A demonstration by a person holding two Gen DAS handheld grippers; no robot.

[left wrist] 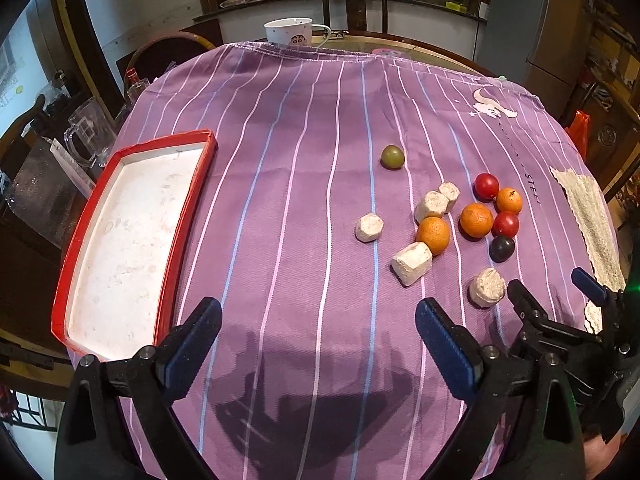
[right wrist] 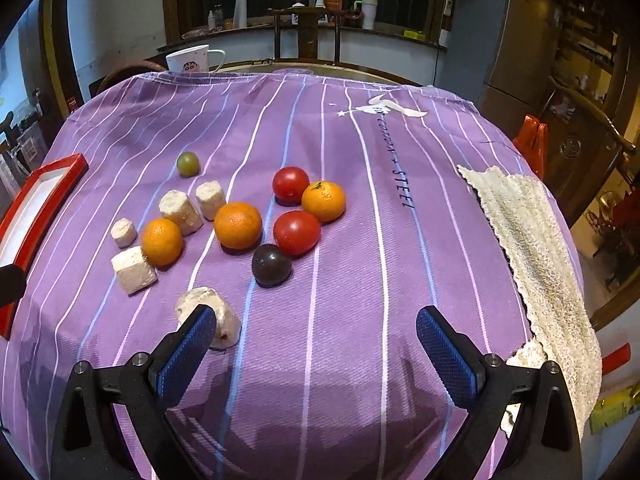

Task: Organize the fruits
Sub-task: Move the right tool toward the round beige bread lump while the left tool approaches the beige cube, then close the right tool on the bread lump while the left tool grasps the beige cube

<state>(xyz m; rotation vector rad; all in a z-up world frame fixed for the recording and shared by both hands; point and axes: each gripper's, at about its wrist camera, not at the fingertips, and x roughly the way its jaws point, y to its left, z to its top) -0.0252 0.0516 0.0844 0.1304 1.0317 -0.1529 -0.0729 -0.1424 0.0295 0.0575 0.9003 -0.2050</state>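
Observation:
Three oranges (right wrist: 237,225), two red tomatoes (right wrist: 297,232), a dark plum (right wrist: 271,265) and a green fruit (right wrist: 188,164) lie on the purple striped cloth (right wrist: 340,320), mixed with several white chunks (right wrist: 134,264). The same pile shows at the right in the left wrist view, with an orange (left wrist: 433,235) at its left side. A red-rimmed white tray (left wrist: 120,240) sits empty at the left. My left gripper (left wrist: 318,334) is open over bare cloth beside the tray. My right gripper (right wrist: 316,338) is open, short of the plum; it also shows in the left wrist view (left wrist: 554,284).
A white mug (left wrist: 289,31) stands at the table's far edge. A cream towel (right wrist: 536,248) hangs over the right edge. Glass mugs (left wrist: 86,136) stand off the table to the left. A chair (right wrist: 306,34) and cluttered counter are behind.

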